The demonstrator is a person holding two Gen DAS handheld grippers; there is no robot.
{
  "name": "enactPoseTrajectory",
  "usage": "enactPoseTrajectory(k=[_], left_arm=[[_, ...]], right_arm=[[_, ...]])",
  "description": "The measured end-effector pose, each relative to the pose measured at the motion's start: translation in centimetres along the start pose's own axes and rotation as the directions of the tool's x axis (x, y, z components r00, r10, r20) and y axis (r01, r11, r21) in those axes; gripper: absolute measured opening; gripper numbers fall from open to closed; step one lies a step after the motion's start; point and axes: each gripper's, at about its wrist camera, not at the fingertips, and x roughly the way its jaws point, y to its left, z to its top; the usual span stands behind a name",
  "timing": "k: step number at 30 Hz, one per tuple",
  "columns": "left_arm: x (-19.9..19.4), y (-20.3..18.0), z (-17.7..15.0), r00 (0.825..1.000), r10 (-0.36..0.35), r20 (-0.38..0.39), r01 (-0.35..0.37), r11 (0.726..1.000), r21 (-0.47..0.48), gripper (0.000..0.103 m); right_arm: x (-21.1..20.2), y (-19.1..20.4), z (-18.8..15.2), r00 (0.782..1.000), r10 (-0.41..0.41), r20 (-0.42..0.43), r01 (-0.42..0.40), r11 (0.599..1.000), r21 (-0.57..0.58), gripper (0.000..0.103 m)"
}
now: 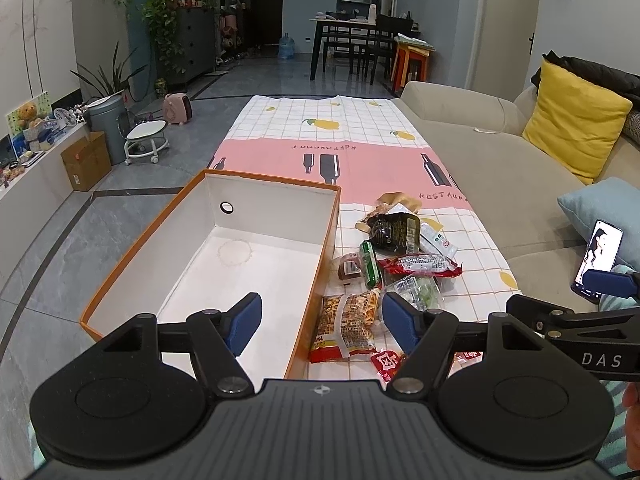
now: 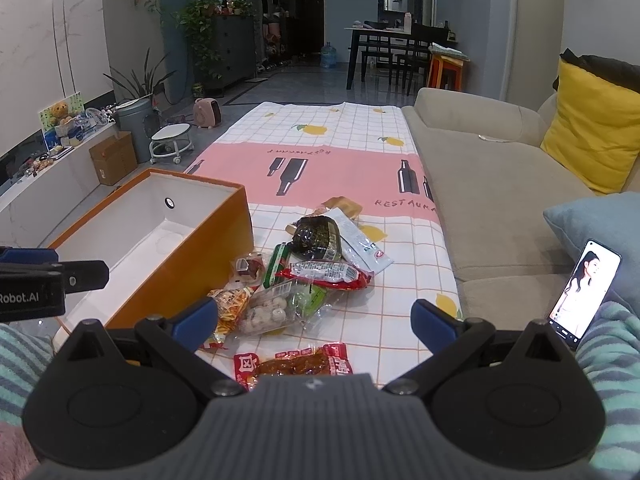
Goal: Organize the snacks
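Note:
An orange box (image 1: pixel 132 248) with a white, empty inside stands on the left of the table; it also shows in the right wrist view (image 2: pixel 192 264). A pile of snack packets (image 1: pixel 396 264) lies right of it, also in the right wrist view (image 2: pixel 312 276). My left gripper (image 1: pixel 322 320) is open and empty, above the box's right wall and a yellow-red snack bag (image 1: pixel 348 326). My right gripper (image 2: pixel 314 322) is open and empty, just above a red packet of brown snacks (image 2: pixel 296 364) and a clear bag of round pieces (image 2: pixel 268 312).
The table carries a checked and pink cloth (image 2: pixel 320 160). A beige sofa (image 2: pixel 500 200) with a yellow cushion (image 2: pixel 596 128) runs along the right. A lit phone (image 2: pixel 584 292) stands at the right. A stool (image 2: pixel 170 142), a bin and a cardboard box stand on the floor at the left.

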Motion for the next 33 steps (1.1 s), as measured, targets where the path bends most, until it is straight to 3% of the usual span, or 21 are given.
enactPoseTrajectory(k=[33], left_arm=[[0.3,-0.2,-0.5,1.0,-0.002,-0.009,0.002,1.0,0.005,0.081]], right_arm=[[0.1,-1.2,-0.7,1.0,0.002,-0.011,-0.002,1.0,0.003,0.099]])
